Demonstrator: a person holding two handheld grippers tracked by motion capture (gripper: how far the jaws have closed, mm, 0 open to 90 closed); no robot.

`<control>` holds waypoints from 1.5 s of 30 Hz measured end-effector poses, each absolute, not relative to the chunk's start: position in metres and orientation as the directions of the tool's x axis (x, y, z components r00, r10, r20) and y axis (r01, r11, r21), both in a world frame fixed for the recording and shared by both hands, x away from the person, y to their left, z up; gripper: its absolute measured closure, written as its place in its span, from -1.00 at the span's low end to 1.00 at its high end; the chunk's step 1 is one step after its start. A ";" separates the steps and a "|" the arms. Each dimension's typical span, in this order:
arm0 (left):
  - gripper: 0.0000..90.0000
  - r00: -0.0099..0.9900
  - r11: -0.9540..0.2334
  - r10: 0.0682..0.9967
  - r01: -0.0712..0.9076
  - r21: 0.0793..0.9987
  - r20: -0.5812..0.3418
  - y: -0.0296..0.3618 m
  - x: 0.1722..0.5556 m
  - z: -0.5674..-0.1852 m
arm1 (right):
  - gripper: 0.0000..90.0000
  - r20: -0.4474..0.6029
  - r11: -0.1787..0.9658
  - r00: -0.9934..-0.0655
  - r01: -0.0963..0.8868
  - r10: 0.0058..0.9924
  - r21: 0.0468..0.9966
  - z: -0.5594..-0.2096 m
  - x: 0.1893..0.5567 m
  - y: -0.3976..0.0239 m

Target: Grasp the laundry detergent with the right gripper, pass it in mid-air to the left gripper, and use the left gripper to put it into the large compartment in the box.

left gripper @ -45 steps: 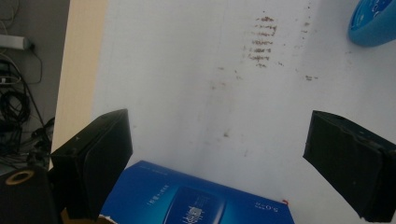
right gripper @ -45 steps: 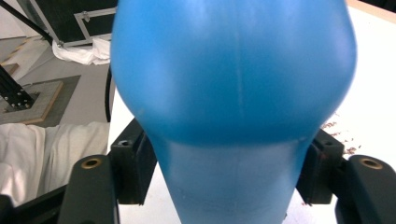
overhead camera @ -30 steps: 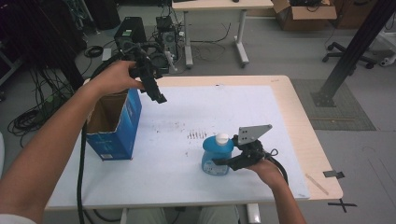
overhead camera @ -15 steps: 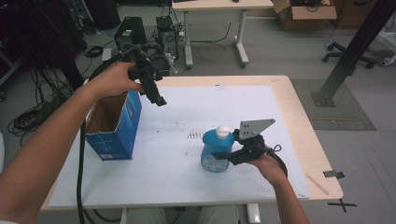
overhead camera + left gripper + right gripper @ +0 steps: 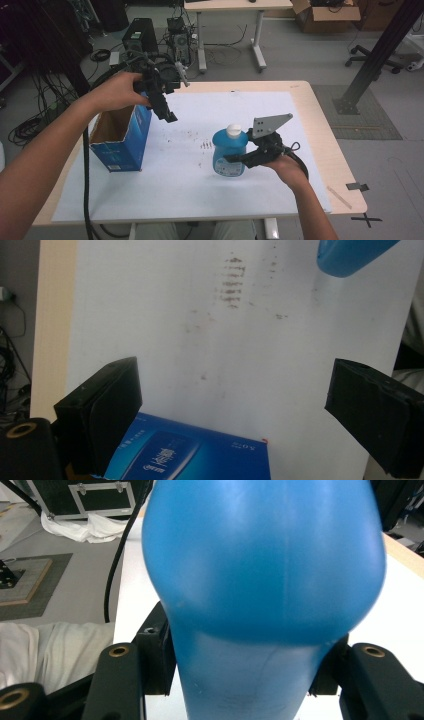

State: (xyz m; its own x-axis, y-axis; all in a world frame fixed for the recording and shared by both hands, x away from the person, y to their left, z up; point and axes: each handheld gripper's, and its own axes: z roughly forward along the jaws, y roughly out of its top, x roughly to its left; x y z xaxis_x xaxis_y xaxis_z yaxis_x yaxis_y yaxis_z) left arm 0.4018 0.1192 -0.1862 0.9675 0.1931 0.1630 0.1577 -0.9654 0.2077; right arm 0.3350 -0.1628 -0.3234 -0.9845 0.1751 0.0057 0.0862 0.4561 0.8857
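Lifting off now: blue bottle (image 5: pixel 229 152) w/ white cap is rising and tipping vs 1 s ago, when it sat lower on the white sheet (image 5: pixel 200 190). Right gripper (image 5: pixel 240 159) is clamping it low on the body, jaws pressing both sides. Left gripper (image 5: pixel 167 112) is hanging spread wide, holding nothing, just above the open blue carton (image 5: pixel 125 142), barely shifting. Likely meaning the bottle is heading to the carton; left hand probably waiting to steady the carton.
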 end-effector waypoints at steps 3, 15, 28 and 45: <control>-0.82 0.969 -0.969 0.185 0.153 0.194 0.162 0.119 0.395 -0.187 | -0.05 0.008 0.466 -0.985 0.089 0.171 0.880 -0.319 0.336 -0.158; -0.82 0.978 -0.967 0.162 0.130 0.217 0.135 0.120 0.373 -0.180 | -0.05 -0.015 0.487 -0.991 0.051 0.130 0.872 -0.301 0.341 -0.136; -0.82 0.990 -0.973 0.108 0.087 0.212 0.090 0.110 0.351 -0.171 | -0.04 -0.020 0.512 -0.998 0.016 0.064 0.859 -0.296 0.353 -0.104; -0.83 0.995 -0.975 0.076 0.060 0.213 0.068 0.101 0.345 -0.168 | -0.04 -0.027 0.521 -1.000 -0.023 -0.001 0.853 -0.286 0.362 -0.072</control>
